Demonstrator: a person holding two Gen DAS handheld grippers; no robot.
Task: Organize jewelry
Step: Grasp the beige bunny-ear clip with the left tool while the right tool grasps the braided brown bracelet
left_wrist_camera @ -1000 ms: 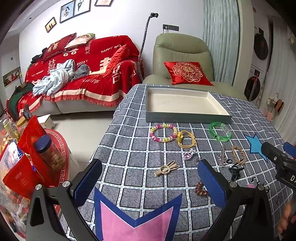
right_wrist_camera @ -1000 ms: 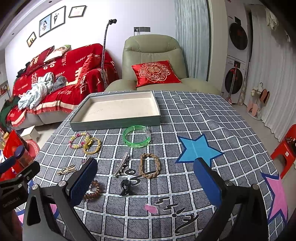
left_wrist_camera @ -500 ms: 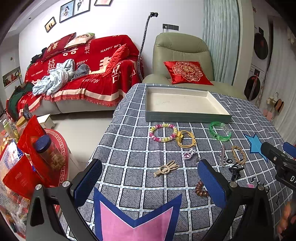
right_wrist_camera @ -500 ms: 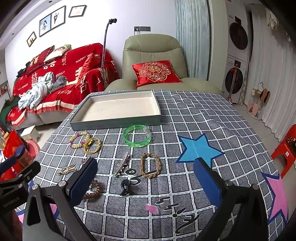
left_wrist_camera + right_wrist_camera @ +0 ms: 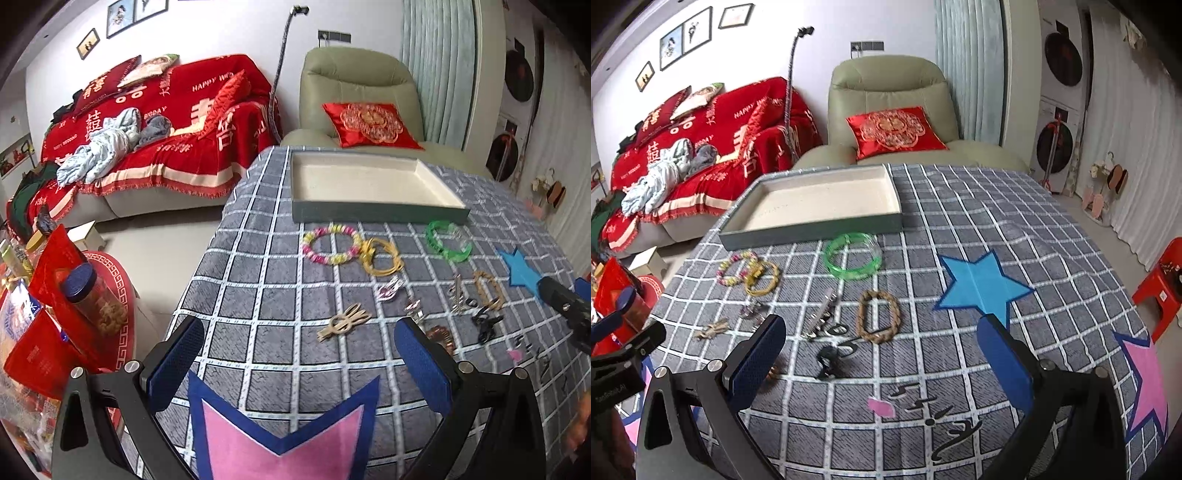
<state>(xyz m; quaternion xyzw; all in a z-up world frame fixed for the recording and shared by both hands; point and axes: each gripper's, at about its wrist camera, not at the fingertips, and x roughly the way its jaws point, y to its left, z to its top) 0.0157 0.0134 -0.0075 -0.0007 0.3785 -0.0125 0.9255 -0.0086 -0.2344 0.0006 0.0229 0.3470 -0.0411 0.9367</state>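
Observation:
Jewelry lies scattered on the grey checked tablecloth before an empty cream-lined tray [image 5: 373, 216] [image 5: 812, 230]. I see a pastel bead bracelet [image 5: 330, 245] [image 5: 733, 269], a yellow bangle [image 5: 382, 258] [image 5: 762, 282], a green bangle [image 5: 447, 245] [image 5: 853, 254], a braided brown bracelet [image 5: 489, 290] [image 5: 879, 315], a tan hair clip [image 5: 345, 325] [image 5: 711, 328], a silver clip [image 5: 822, 314] and a black clip [image 5: 827, 360]. My left gripper [image 5: 299, 369] is open and empty above the near table edge. My right gripper [image 5: 881, 363] is open and empty, just short of the black clip.
A green armchair with a red cushion [image 5: 894, 129] stands behind the table. A red-covered sofa [image 5: 155, 129] is at the back left. Snack bags and a jar [image 5: 92, 306] sit on a low red stand left of the table. A red stool [image 5: 1160, 284] is at the right.
The right gripper has moved forward and a little to the right, so the jewelry sits closer in its view. The left gripper has barely moved.

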